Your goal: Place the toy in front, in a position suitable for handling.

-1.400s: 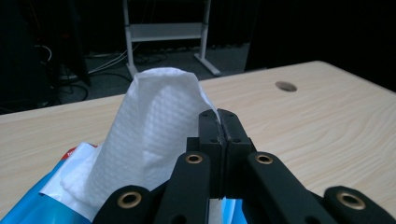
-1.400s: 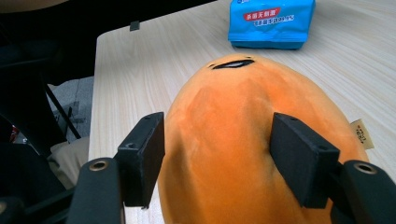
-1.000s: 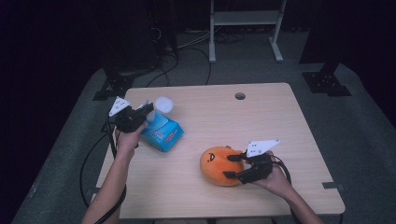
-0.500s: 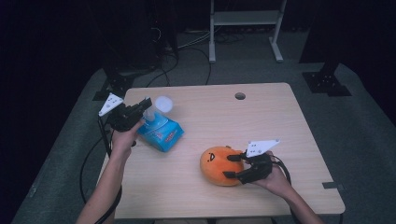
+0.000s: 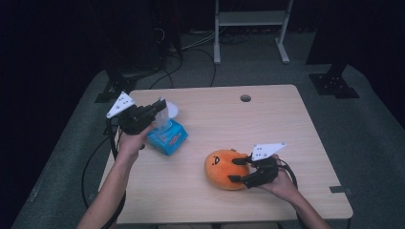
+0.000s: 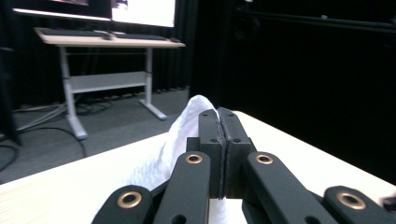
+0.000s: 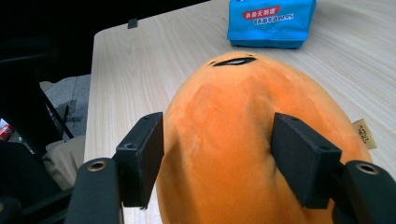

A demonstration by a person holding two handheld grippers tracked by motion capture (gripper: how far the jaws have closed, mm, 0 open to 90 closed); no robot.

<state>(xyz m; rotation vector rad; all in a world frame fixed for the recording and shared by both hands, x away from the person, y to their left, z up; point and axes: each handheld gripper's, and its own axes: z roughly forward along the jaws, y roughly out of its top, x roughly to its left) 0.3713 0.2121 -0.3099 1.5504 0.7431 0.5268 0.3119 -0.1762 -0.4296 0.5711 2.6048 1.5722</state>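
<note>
A dim lab or recording studio. Black curtains [image 5: 57, 43] close off the space around a light wooden table [image 5: 267, 119] on grey carpet [image 5: 372, 129]. Cables [image 5: 191, 45] trail across the floor. A white-framed desk [image 6: 107, 44] with monitors [image 6: 142, 10] stands behind, beside black stand bases [image 5: 334, 86].

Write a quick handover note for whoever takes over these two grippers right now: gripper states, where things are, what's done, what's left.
Left gripper: shut on the white paper tissue, which stands up out of the blue plastic tissue pack at the table's left side.
Right gripper: shut on the orange egg-shaped plush toy, its pads pressing into both sides; the toy rests on the light wooden table toward the front right.
Done: tissue gripped and partly drawn up; plush gripped.
Left: probably pull the tissue fully free of the pack; its lower end is hidden behind the gripper, so check it. The plush has not been lifted.
</note>
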